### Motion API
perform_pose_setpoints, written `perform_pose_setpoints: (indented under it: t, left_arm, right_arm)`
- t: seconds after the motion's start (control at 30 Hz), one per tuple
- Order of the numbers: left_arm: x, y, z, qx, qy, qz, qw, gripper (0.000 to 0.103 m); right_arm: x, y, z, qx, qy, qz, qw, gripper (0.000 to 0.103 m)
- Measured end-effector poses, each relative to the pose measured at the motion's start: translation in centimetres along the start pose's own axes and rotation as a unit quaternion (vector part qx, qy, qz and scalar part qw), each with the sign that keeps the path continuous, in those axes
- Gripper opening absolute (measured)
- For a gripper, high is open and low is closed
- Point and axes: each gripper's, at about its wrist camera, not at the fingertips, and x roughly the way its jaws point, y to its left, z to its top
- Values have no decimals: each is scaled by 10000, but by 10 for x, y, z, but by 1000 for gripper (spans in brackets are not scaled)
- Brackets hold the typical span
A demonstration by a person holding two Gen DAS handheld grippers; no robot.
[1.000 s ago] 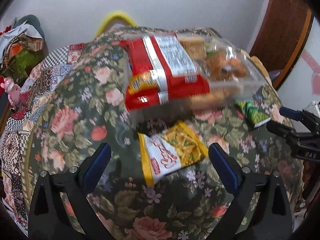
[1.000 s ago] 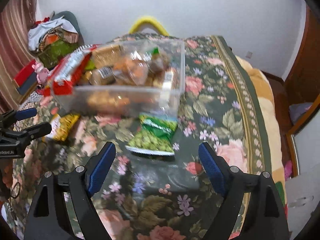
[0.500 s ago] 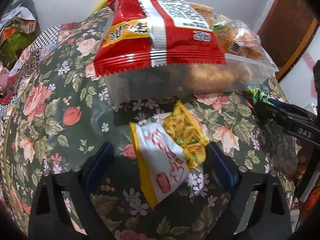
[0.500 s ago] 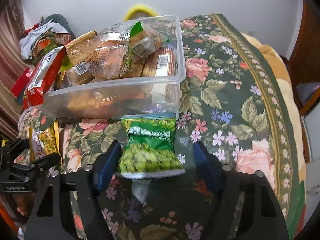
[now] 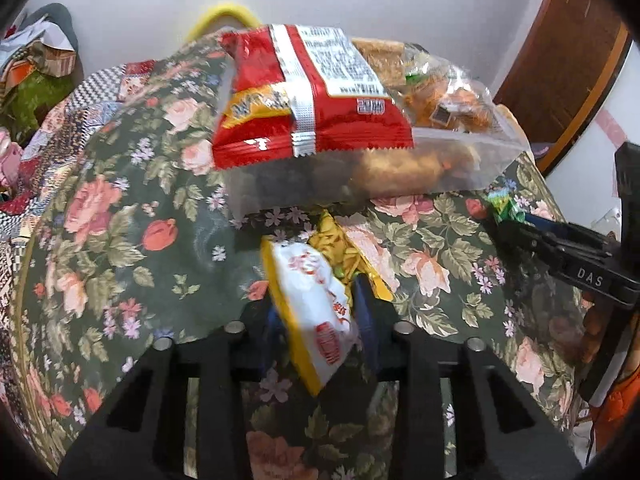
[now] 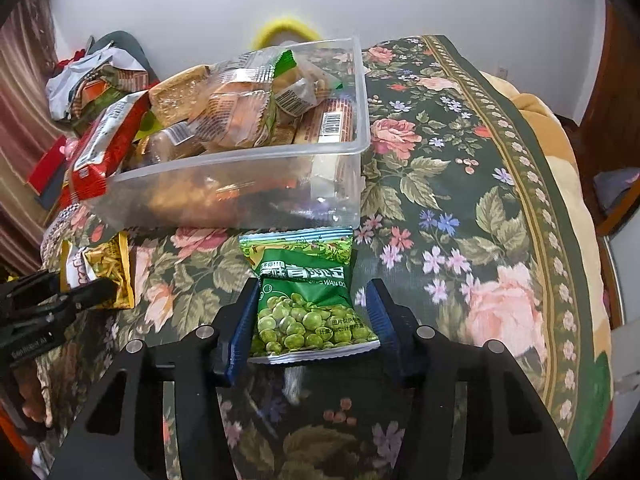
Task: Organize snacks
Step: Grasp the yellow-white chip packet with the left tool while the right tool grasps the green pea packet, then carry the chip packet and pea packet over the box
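A clear plastic bin (image 6: 248, 172) full of snack packets stands on the floral cloth; a red packet (image 5: 308, 104) hangs over its near end. My left gripper (image 5: 318, 316) is shut on a yellow and white snack bag (image 5: 316, 292), pinching it in front of the bin. My right gripper (image 6: 312, 312) is closed against the sides of a green pea packet (image 6: 308, 304) lying just in front of the bin. The left gripper and yellow bag (image 6: 100, 268) show at the left of the right wrist view. The right gripper (image 5: 520, 228) shows at the right of the left wrist view.
The floral cloth (image 6: 460, 200) covers a raised surface that falls away at its right edge. A pile of clothes and bags (image 6: 92, 80) sits at the far left. A wooden door (image 5: 572, 52) is at the right. A yellow curved object (image 6: 286, 26) is behind the bin.
Both grippers have closed in: the left one has shut on the yellow and white bag, the right one on the green pea packet. Both bags now sit between the fingers.
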Motion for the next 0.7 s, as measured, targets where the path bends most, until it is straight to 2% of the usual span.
perform_pose_setpoints:
  t: [0.33, 0.7]
  left_arm:
    - [-34, -17, -2, 250, -269, -33, 9993, 30]
    - [-71, -39, 33, 381, -840, -39, 9957, 30]
  right_arm:
    - [-40, 8, -8, -31, -295, 73, 9995, 50]
    - [-77, 5, 14, 29, -812, 204, 9965, 50]
